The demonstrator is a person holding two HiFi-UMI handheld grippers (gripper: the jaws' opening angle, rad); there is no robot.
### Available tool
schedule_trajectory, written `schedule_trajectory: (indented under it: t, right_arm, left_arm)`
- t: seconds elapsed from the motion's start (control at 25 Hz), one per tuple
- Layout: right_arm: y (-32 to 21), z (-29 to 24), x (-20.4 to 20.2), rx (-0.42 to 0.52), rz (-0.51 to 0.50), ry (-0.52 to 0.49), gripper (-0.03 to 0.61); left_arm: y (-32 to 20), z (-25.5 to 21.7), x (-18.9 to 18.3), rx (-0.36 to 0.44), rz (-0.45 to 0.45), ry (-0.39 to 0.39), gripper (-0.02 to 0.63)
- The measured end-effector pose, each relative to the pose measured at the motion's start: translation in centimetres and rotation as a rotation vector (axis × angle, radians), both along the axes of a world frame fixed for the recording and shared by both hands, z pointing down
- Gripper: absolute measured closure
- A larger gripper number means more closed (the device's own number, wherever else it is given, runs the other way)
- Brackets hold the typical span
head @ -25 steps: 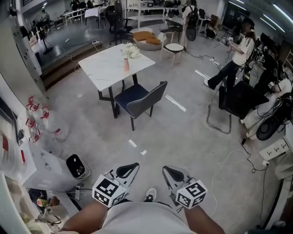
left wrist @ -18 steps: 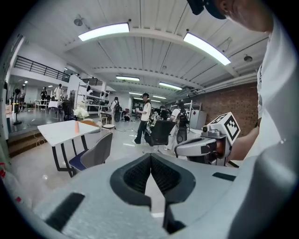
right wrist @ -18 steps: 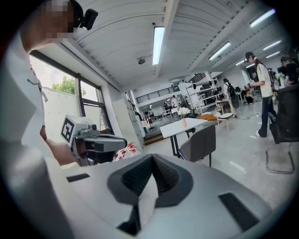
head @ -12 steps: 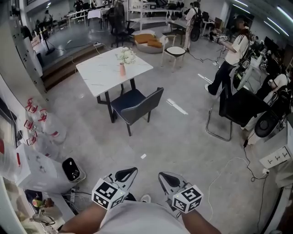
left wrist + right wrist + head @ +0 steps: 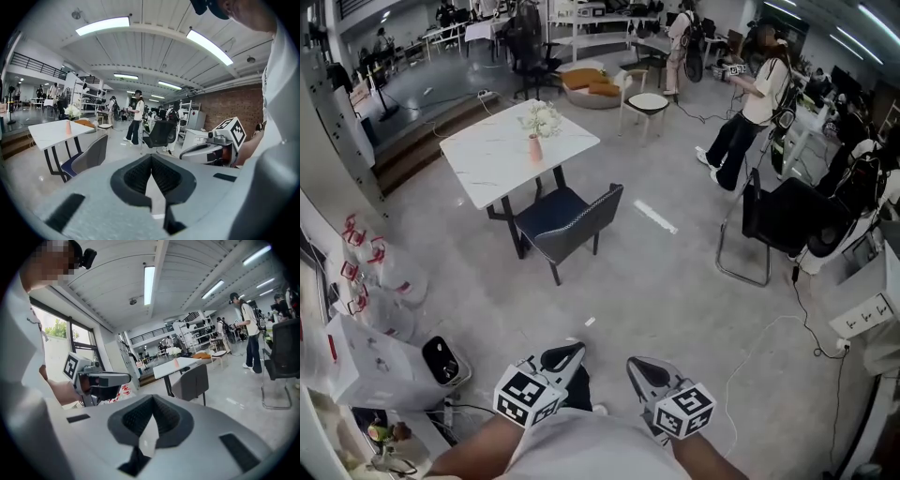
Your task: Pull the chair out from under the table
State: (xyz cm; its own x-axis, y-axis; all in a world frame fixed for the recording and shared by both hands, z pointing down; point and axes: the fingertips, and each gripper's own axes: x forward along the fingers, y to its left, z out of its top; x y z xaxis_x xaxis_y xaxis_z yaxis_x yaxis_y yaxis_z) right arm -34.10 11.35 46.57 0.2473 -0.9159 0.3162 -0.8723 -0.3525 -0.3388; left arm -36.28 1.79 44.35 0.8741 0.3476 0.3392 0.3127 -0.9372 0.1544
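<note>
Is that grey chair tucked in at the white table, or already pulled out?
Tucked in: the chair stands upright, close against the table, with the front of its seat just under the tabletop's edge.

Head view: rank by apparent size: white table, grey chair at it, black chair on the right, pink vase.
1. white table
2. grey chair and black chair: about alike, not ranked
3. pink vase, by far the smallest

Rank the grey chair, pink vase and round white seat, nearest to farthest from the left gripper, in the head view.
1. Grey chair, at the table's near edge.
2. Pink vase, on the table.
3. Round seat, beyond the table, to the right.
</note>
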Motion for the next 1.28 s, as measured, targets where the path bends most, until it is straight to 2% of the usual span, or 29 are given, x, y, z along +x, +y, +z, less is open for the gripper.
schedule_trajectory:
  t: [0.28, 0.64, 0.8, 1.28]
  right_arm:
    - [-2.5, 1.3, 4.9, -0.045, 0.008, -0.01, 0.572]
    - [-10.9, -0.4, 15.1, -0.053, -0.001, 0.026, 0.572]
    - [-13.7, -1.3, 18.8, -0.052, 0.011, 0.042, 0.572]
    - [-19.3, 0.2, 25.5, -0.12, 0.037, 0.064, 0.572]
  left_arm:
    - [-3.3, 0.8, 5.4, -0.024, -0.008, -0.009, 0.604]
    - [-12.2, -0.1, 14.9, -0.026, -0.042, -0.004, 0.604]
    - [-15.2, -1.3, 19.0, -0.014, -0.025, 0.021, 0.604]
    - [-21.1, 0.2, 26.9, -0.041, 0.031, 0.018, 0.604]
